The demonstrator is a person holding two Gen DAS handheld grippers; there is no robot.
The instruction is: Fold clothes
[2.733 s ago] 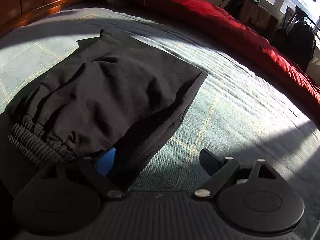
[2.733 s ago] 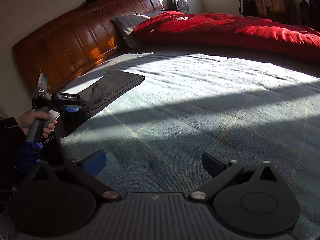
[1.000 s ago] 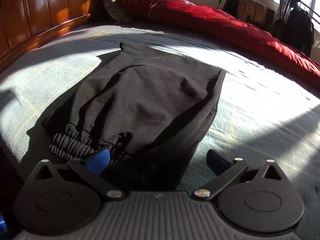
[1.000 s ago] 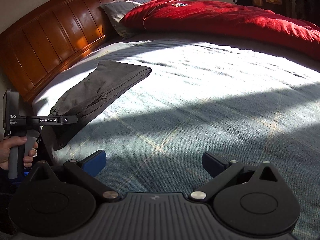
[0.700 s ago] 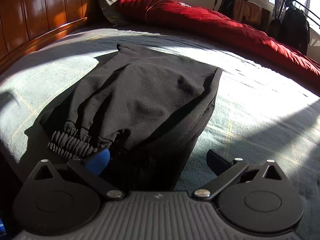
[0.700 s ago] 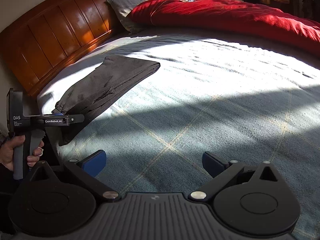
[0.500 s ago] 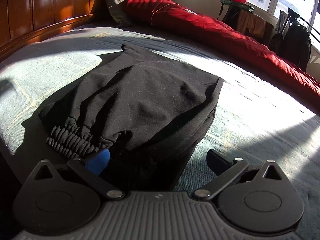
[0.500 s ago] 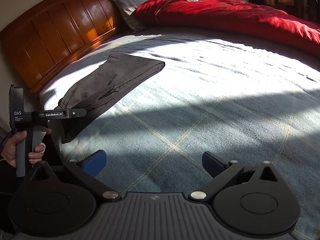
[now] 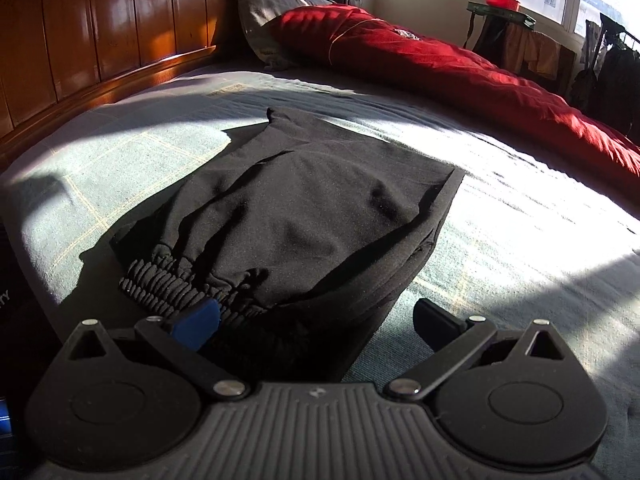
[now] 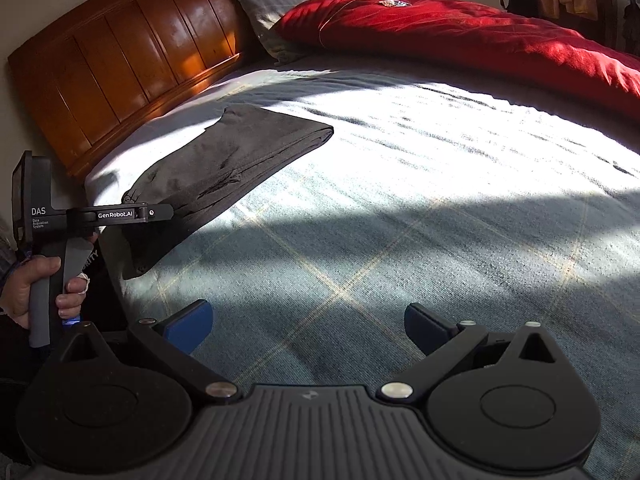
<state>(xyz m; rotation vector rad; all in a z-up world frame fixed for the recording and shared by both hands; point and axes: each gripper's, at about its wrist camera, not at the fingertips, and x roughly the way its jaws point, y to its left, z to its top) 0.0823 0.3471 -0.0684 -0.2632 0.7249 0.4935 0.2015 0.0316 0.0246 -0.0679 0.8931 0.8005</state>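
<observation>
A headboard [image 10: 120, 68] stands at far left. Folded black trousers [image 9: 304, 216] lie on the bed [image 10: 400, 216] near it. The left tool [image 9: 316, 320], fingers apart, hangs over their cuff end. The right tool [image 10: 308, 326], also apart, hovers above bare bed, with a red duvet [image 10: 460, 28] beyond.

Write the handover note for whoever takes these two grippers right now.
Left gripper: open, holding nothing, fingers just short of the elastic cuff of the black trousers.
Right gripper: open, empty, over bare bedspread, well to the right of the trousers.
Trousers: folded into a flat stack near the bed's left edge, by the wooden headboard.
Done: folds look finished, nothing gripped.
Left: probably only a tidy-up of the loose near edge, or a final fold.
</observation>
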